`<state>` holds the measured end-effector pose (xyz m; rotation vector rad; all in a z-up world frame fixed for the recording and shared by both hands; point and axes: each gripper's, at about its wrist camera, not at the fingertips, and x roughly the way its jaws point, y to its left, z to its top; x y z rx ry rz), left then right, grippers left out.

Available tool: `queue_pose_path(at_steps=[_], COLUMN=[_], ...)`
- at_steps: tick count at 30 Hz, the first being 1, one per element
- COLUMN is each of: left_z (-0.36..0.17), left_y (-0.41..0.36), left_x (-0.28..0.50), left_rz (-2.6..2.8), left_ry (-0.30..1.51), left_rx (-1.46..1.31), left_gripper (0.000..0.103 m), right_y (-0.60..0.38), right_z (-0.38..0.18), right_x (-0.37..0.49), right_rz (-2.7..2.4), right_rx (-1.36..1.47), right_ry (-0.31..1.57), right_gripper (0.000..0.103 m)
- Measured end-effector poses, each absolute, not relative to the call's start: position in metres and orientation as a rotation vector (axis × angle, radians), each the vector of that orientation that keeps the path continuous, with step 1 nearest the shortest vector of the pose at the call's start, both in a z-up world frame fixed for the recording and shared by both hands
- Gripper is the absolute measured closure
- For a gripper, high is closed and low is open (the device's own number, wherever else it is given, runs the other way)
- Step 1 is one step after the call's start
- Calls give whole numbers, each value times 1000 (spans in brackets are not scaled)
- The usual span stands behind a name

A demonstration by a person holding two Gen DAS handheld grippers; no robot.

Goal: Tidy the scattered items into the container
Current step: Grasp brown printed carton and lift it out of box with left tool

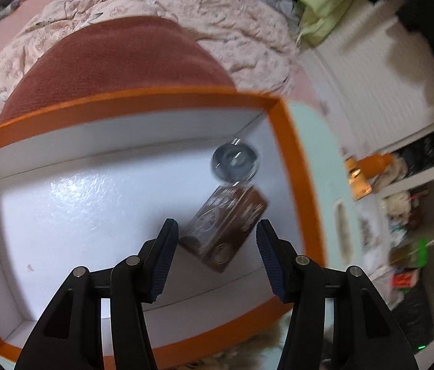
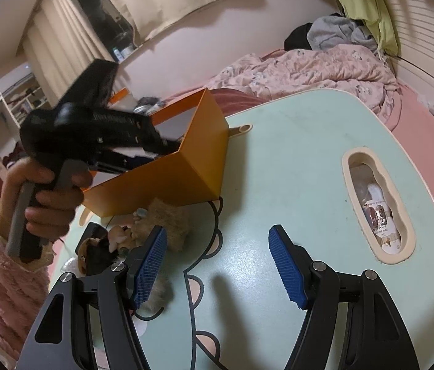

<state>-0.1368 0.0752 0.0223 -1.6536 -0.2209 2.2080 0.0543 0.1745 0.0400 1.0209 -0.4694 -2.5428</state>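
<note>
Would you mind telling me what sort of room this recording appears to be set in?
Most likely a bedroom at home. A rumpled pink floral quilt lies on a bed behind the mint-green table, clothes are heaped at the bed's far end, and long curtains hang along the wall.

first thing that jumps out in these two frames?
The orange box with its white inside, standing at the left of the mint-green table. In the left wrist view a brown bottle with a round cap lies in it just beyond the left gripper, whose jaws stand apart, off the bottle. The right gripper hangs open over the table, with plush toys beside the box.
</note>
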Motion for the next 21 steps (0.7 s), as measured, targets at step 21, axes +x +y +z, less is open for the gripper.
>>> queue_pose_path(at_steps=[21], left_z=[89], left_y=[28], left_x=[-76], left_rz=[2298], left_ry=[-308], left_rx=[-1354], left_gripper=[83], right_y=[174], right_z=[40], right_x=[55], right_rz=[-2552], right_rx=[1028], right_ry=[-445], right_gripper=[34])
